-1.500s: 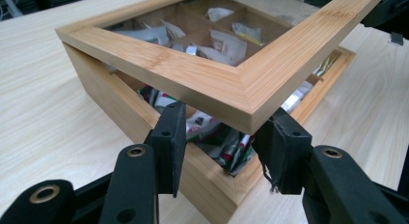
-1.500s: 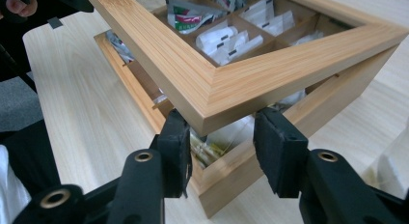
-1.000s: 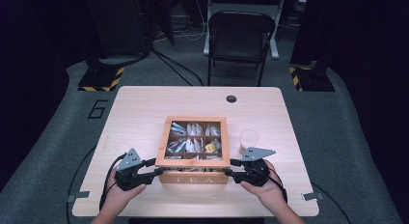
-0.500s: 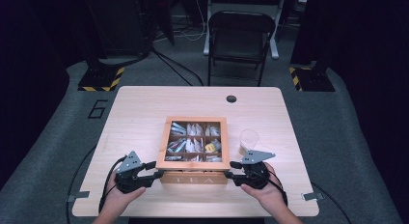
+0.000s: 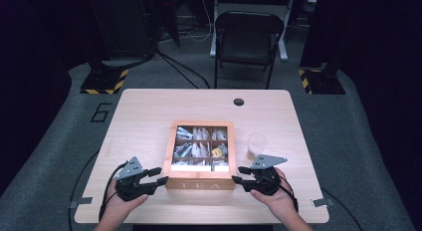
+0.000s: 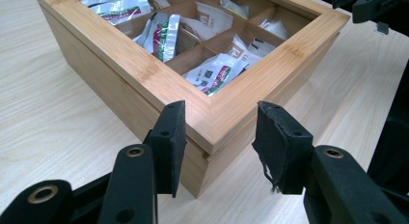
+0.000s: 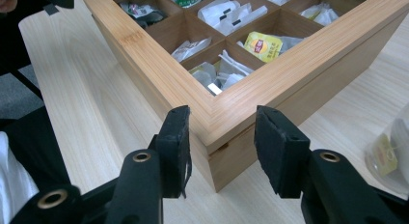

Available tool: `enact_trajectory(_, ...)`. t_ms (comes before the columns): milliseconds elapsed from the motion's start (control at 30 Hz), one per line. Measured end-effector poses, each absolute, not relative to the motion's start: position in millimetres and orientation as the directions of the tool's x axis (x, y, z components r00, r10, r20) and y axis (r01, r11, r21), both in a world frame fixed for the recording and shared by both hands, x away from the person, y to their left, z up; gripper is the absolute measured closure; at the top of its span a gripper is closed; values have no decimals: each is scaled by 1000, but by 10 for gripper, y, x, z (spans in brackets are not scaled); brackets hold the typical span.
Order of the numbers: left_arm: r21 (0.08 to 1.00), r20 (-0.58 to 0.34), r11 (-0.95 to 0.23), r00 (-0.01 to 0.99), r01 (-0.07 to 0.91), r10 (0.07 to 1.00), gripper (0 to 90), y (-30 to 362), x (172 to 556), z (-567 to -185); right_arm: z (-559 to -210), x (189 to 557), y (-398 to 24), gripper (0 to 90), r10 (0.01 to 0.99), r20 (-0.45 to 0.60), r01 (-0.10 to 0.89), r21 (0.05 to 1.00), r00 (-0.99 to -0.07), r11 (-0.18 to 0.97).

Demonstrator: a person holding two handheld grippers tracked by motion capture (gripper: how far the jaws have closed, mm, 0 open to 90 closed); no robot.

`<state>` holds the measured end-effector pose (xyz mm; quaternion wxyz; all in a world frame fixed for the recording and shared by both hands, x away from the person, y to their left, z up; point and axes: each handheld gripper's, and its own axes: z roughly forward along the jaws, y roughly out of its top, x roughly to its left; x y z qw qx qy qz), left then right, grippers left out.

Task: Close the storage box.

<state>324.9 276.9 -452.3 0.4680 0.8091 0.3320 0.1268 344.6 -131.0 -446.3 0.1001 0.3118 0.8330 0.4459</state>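
With both hands set at the near corners of the square bamboo tea box (image 5: 201, 154), I have it bracketed for what I judge is a two-handed move, either lifting its framed lid or shifting the whole box. It sits in the middle of the pale wooden counter (image 5: 149, 111), its front face lettered TEA turned toward me. My left gripper (image 5: 158, 176) rests at the box's near left corner and my right gripper (image 5: 239, 174) at the near right, each pointing inward so the corners lie between the jaws. Seen from the left gripper's own camera, the left gripper (image 6: 219, 137) straddles the corner with both black foam pads (image 6: 170, 144) standing off the wood, so it is open and gripping nothing; the same view shows a seam below the lid frame, which suggests why I aim at that height. My right gripper (image 7: 219, 139) is likewise open around its corner, its pads apart from the wood. That view also shows a yellow tea packet (image 7: 263, 44) in a near compartment and the edge of a clear plastic cup (image 7: 391, 154) just beside the box. From above, the cup (image 5: 257, 145) stands by the box's right wall, and a dark folding chair (image 5: 247, 42) waits beyond the counter.
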Motion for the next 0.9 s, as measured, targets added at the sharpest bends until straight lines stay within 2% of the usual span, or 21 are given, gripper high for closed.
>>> enact_trajectory(433, 846, -114, -322, 735, 425, 669, 523, 2786, 3307, -4513, -4439, 3472, -1409, 532, 627, 112, 433, 814, -771, 386)
enact_trajectory(900, 847, -128, -285, 692, 450, 711, 505, 2929, 3456, -4543, -4448, 3526, -1625, 514, 688, 111, 459, 818, -717, 346)
